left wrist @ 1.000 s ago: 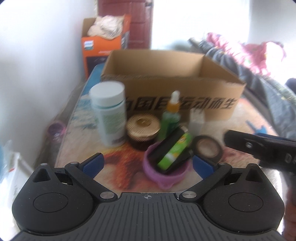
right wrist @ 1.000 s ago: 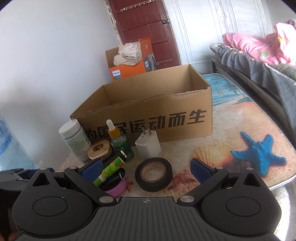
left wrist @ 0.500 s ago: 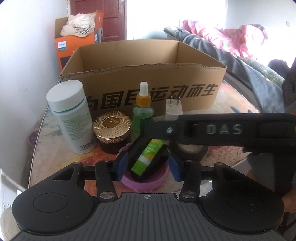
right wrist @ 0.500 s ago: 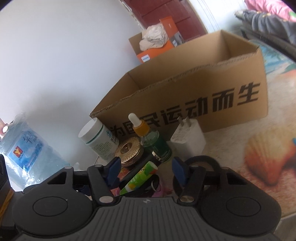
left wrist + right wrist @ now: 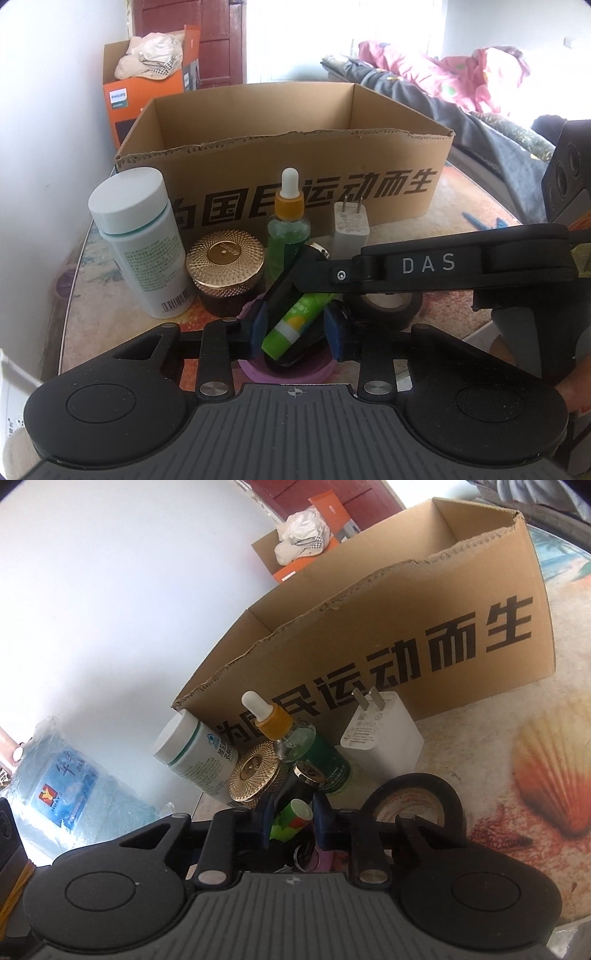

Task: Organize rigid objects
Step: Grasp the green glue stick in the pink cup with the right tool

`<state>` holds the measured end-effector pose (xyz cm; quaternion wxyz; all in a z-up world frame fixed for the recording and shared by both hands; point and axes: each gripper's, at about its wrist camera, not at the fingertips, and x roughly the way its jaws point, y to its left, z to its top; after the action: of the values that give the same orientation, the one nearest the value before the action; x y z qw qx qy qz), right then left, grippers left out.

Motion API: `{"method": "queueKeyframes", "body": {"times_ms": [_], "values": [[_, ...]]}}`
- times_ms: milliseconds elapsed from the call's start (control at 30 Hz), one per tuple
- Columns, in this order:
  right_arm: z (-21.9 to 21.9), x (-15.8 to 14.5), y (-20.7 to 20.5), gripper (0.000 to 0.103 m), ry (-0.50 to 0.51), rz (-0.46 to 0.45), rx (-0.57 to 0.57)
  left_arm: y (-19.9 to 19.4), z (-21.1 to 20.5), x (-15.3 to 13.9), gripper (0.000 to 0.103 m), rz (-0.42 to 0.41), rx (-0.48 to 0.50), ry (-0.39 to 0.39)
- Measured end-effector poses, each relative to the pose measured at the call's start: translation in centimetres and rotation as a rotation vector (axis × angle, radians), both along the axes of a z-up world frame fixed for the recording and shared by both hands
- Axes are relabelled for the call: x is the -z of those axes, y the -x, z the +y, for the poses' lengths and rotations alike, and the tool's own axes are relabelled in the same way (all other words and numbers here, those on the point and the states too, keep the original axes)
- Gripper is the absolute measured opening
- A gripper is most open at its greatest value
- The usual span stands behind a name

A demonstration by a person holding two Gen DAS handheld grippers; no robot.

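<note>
Both grippers' contact points hidden.

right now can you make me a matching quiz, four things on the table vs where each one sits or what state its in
Things:
1. white bottle
2. charger
3. tape roll
4. green tube

Places or states:
A. standing with its prongs up, by the box front
B. lying flat, partly hidden under the right gripper in the left wrist view
C. furthest left in the row, upright beside the gold lid
D. leaning in the purple cup, between blue pads

Pairs: 1-C, 2-A, 3-B, 4-D
</note>
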<state>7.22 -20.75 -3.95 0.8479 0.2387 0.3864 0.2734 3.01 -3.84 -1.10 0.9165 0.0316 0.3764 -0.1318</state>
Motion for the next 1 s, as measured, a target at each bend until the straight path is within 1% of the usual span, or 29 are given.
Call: {"method": "queueKeyframes", "body": {"times_ms": [233, 400, 467, 533, 600, 767, 933, 1000], "values": [[0.7, -1.2, 0.8, 0.019, 0.026, -0.054, -0.034, 0.1, -0.3, -0.2, 0.033, -0.007, 0.031, -0.007], [1.3, -1.5, 0.9, 0.018, 0.038, -0.066, -0.055, 0.0, -0.6, -0.2, 0.033, -0.025, 0.043, -0.024], [1.5, -1.5, 0.9, 0.018, 0.044, -0.068, -0.057, 0.0, -0.6, -0.2, 0.029, -0.031, 0.048, -0.030], [1.2, -1.5, 0.8, 0.018, 0.035, -0.049, -0.052, -0.1, -0.5, -0.1, 0.029, -0.029, 0.054, -0.025], [0.6, -1.4, 0.6, 0.018, 0.000, -0.017, -0.035, 0.0, -0.5, 0.0, 0.025, -0.031, 0.063, -0.020], [-0.4, -1.0, 0.6, 0.019, -0.021, -0.004, -0.011, 0.4, -0.8, 0.3, 0.022, -0.053, 0.088, -0.031], [0.2, -0.8, 0.2, 0.019, -0.031, 0.011, -0.025, 0.7, -0.7, 0.2, 0.016, -0.088, 0.095, -0.037], [0.5, -0.8, 0.1, 0.019, -0.030, 0.013, -0.026, 0.6, -0.4, 0.2, 0.016, -0.089, 0.087, -0.030]]}}
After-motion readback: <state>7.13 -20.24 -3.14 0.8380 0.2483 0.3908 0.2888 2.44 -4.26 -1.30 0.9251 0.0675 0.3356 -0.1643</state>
